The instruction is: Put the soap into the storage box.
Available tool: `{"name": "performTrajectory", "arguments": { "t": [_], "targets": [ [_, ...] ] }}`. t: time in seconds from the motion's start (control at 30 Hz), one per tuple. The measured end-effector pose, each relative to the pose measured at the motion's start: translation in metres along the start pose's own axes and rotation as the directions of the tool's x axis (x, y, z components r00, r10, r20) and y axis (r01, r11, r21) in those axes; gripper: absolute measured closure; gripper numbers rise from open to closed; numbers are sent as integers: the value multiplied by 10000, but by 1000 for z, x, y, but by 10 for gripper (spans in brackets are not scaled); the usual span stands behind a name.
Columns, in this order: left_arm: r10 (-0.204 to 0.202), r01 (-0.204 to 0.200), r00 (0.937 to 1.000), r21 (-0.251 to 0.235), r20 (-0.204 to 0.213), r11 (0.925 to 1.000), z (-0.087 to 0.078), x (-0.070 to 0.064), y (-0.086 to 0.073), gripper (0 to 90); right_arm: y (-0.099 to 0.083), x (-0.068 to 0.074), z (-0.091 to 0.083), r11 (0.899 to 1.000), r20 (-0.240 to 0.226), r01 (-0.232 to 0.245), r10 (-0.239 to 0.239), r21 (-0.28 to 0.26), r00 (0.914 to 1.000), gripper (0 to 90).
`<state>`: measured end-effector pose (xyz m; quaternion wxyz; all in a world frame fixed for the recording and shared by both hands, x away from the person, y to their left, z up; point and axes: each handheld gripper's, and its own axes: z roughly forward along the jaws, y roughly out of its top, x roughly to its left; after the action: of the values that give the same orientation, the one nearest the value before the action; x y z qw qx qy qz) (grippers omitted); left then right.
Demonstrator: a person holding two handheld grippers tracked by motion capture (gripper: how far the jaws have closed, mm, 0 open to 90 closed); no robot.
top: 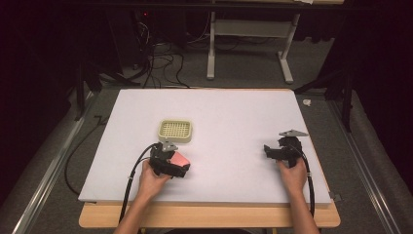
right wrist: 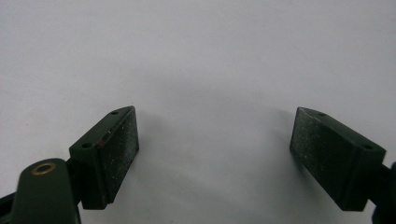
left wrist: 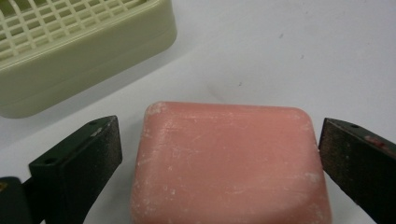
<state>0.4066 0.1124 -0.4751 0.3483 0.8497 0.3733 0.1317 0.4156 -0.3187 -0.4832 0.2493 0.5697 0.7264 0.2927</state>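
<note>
Left gripper (left wrist: 219,154) straddles the pink soap bar (left wrist: 229,163), its jaws spread and not yet closed on it.

In the left gripper view the soap bar lies flat on the white table (left wrist: 280,51) between the two black jaws; a narrow gap shows on the left side, while the right jaw stands just beside the bar's edge, and whether it touches cannot be told. Ahead of the jaws and off to their left sits the pale green soap dish (left wrist: 70,56) with its grid top, close to the bar but apart from it. In the high view the left gripper (top: 176,163) covers part of the soap bar (top: 180,159), with the soap dish (top: 175,131) just beyond. The right gripper (right wrist: 215,149) hangs released over bare table, jaws wide with nothing between them; the high view shows the right gripper (top: 272,150) well apart from the soap.
</note>
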Motion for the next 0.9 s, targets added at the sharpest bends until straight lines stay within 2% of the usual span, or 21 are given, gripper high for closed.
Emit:
{"name": "performTrajectory", "arguments": {
  "t": [0.43,0.77,0.9],
  "targets": [
    [394,-388,9991,325,-158,9987,9,-5,0,54,0,0,0,10000,9,-3,3,16,10000,161],
    [293,-292,9996,241,-20,9993,11,-5,0,79,0,0,0,10000,5,-5,5,17,10000,161],
    [153,-153,9998,-15,-101,9999,10,-4,-2,128,0,0,0,10000,8,16,-16,0,10000,161]
  ]
}}
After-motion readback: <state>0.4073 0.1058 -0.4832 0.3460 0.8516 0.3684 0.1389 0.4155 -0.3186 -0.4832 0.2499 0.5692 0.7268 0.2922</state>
